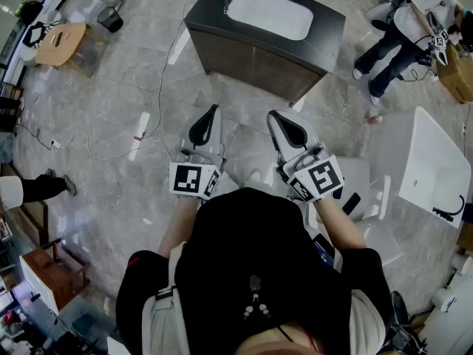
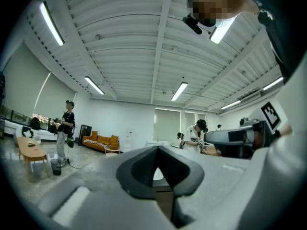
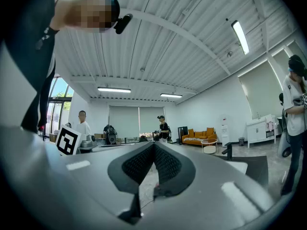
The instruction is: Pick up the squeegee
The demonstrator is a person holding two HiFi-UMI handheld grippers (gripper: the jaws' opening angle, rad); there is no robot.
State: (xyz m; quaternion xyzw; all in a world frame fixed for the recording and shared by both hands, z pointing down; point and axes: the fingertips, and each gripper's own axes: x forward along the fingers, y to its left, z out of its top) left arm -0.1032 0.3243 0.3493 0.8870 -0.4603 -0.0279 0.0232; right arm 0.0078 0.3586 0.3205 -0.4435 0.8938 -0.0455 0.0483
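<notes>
Evidently, the left white two-jaw gripper (image 1: 213, 111) and the right white two-jaw gripper (image 1: 273, 115) were closed and empty (no squeegee showed); reaching unopened would likely knock it away.

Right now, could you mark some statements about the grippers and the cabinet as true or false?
1. The left gripper and the right gripper both have their jaws together. True.
2. The left gripper holds a squeegee. False: it holds nothing, and no squeegee is in view.
3. A dark cabinet with a white sink stands ahead of the grippers. True.
4. Both grippers rest on the cabinet. False: they are short of it, above the floor.
</notes>
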